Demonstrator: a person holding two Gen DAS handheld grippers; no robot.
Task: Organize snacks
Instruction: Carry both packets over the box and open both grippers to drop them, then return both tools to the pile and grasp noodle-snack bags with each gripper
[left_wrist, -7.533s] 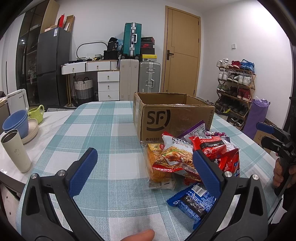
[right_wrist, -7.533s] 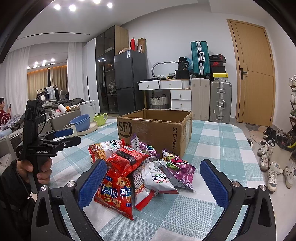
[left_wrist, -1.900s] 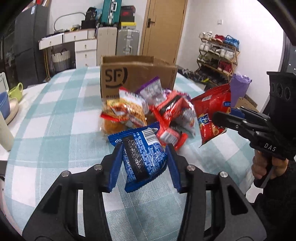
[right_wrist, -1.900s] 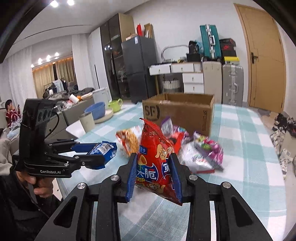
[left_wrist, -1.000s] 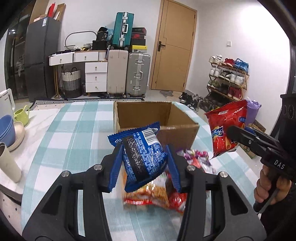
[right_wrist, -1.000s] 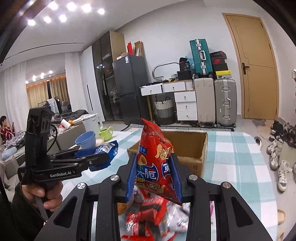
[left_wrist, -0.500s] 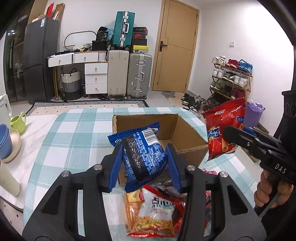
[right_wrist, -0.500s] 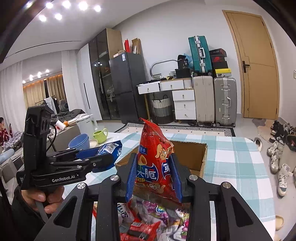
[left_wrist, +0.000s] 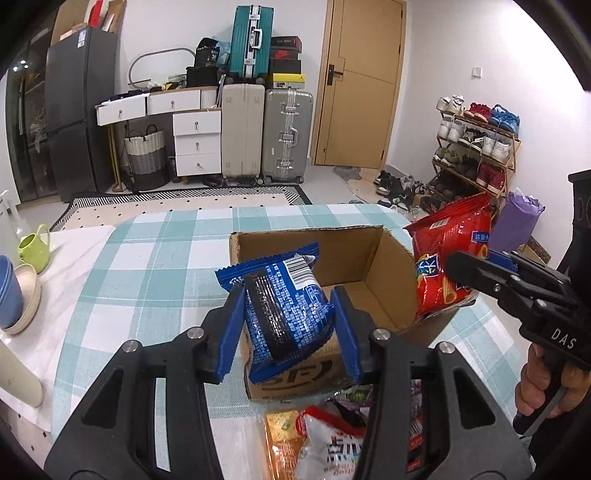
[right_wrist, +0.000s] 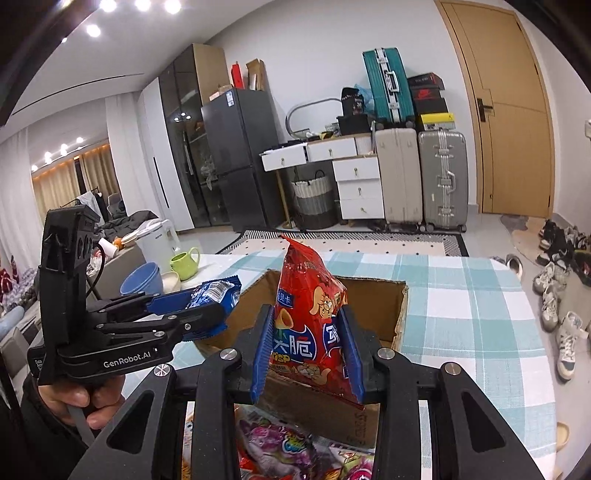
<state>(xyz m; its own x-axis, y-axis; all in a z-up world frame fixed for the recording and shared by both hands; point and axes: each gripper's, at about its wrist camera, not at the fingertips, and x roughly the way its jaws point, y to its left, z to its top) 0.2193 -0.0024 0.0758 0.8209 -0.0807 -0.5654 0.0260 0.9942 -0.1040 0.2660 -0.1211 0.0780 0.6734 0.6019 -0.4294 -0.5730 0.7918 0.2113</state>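
At centre frame, the left tool (left_wrist: 288, 325) pinches a light, crinkly blue packet (left_wrist: 284, 306) and the right tool (right_wrist: 306, 354) a soft red bag (right_wrist: 310, 325) mid-body, both above the open box (left_wrist: 384, 266).

My left tongs (left_wrist: 288, 314) are clamped on a blue packet (left_wrist: 284, 310), its blue pads (left_wrist: 231, 328) pressing both sides, the tool levelled forward and raised. My right tongs (right_wrist: 306, 347) grip a red bag (right_wrist: 310, 325) upright between their pads (right_wrist: 351, 354). Seen from the left wrist, the right tool reaches in from 3 o'clock, my right hand (left_wrist: 543, 384) wrapped round its handle. Seen from the right wrist, the left tool enters from 9 o'clock, my left hand (right_wrist: 81, 398) on its trigger.
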